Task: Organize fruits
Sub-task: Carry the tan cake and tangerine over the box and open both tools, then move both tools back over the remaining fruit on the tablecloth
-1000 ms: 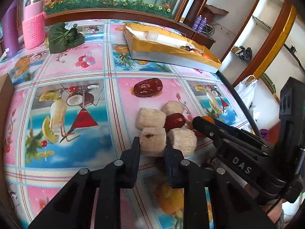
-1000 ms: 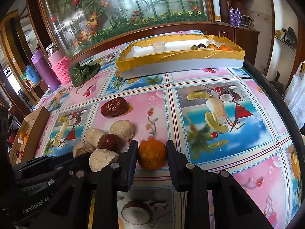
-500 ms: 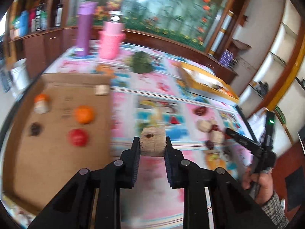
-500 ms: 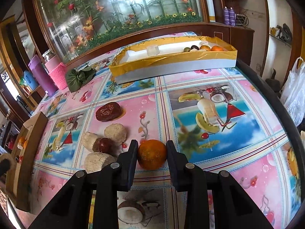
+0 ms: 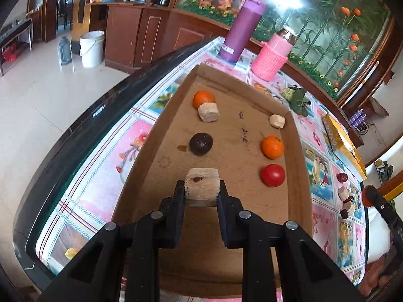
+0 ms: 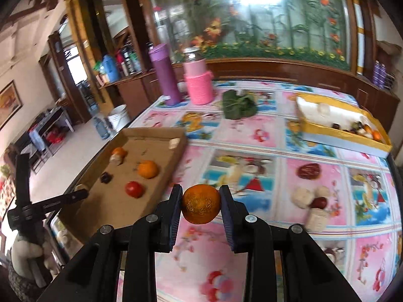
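Observation:
My left gripper (image 5: 201,191) is shut on a beige cut fruit chunk (image 5: 201,186) and holds it above the near part of the cardboard tray (image 5: 296,176). The tray holds two oranges (image 5: 272,147), a red tomato (image 5: 273,175), a dark round fruit (image 5: 201,144) and two beige chunks (image 5: 208,111). My right gripper (image 6: 201,202) is shut on an orange (image 6: 201,204), lifted over the table to the right of the tray (image 6: 173,166). Beige chunks (image 6: 303,197) and red dates (image 6: 309,171) lie on the tablecloth at right.
A yellow box (image 6: 347,136) with several fruits stands at the back right. A purple bottle (image 6: 163,73), a pink jar (image 6: 199,83) and green leaves (image 6: 238,104) stand at the back. The table's dark edge (image 5: 83,125) runs left of the tray.
Both grippers lifted their fruit off the table and swung left. The left gripper now holds its chunk over the cardboard tray; the right gripper's orange is raised and faces the tray.

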{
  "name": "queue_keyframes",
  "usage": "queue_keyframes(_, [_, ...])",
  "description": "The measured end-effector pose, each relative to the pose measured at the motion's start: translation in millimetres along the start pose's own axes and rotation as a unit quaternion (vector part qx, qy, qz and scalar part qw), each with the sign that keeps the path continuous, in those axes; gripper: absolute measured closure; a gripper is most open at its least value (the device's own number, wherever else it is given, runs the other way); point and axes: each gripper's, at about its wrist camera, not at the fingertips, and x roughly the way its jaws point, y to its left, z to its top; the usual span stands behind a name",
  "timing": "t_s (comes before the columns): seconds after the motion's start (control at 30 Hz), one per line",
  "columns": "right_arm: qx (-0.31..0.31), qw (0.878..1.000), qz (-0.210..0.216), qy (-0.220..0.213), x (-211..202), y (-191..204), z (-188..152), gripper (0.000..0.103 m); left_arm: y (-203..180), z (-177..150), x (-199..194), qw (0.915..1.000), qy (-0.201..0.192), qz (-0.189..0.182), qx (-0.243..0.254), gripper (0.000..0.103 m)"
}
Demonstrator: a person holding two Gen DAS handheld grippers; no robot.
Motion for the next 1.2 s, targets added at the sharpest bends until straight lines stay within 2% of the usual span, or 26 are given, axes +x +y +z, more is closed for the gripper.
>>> queue_keyframes(0.2, [-0.065,0.996,0.038,0.057,62,81,-3,0.070,-11,6,20,0.9994,0.028,0.005,0.019,0.080])
queue_keyframes(0.33, [-0.082,0.991,0.044,0.093,96,103,-12,0.070,-10,9,28,0.9989,0.038,0.003,0.027,0.080])
queue_keyframes(0.53, [-0.097,0.987,0.036,0.122,123,115,-22,0.070,-9,12,28,0.9990,0.035,0.000,0.029,0.080])
queue_keyframes(0.7, [-0.105,0.986,0.033,0.126,132,117,-23,0.069,-7,13,27,0.9991,0.035,-0.008,0.023,0.078])
queue_keyframes(0.83, [-0.097,0.987,0.032,0.122,133,115,-21,0.069,-6,15,17,0.9994,0.023,-0.021,0.013,0.069])
queue_keyframes(0.97, [-0.091,0.989,0.033,0.108,124,114,-16,0.069,-10,16,3,0.9995,0.007,-0.027,0.012,0.056])
queue_keyframes(1.07, [-0.079,0.992,0.039,0.092,114,108,-11,0.062,-12,15,-7,0.9996,-0.001,-0.027,0.010,0.049])
queue_keyframes(1.13, [-0.072,0.993,0.041,0.081,105,105,-8,0.061,-15,13,-13,0.9996,-0.007,-0.026,0.009,0.047])
queue_keyframes(1.2, [-0.066,0.994,0.044,0.072,97,101,-5,0.061,-17,11,-18,0.9997,-0.010,-0.022,0.007,0.041])
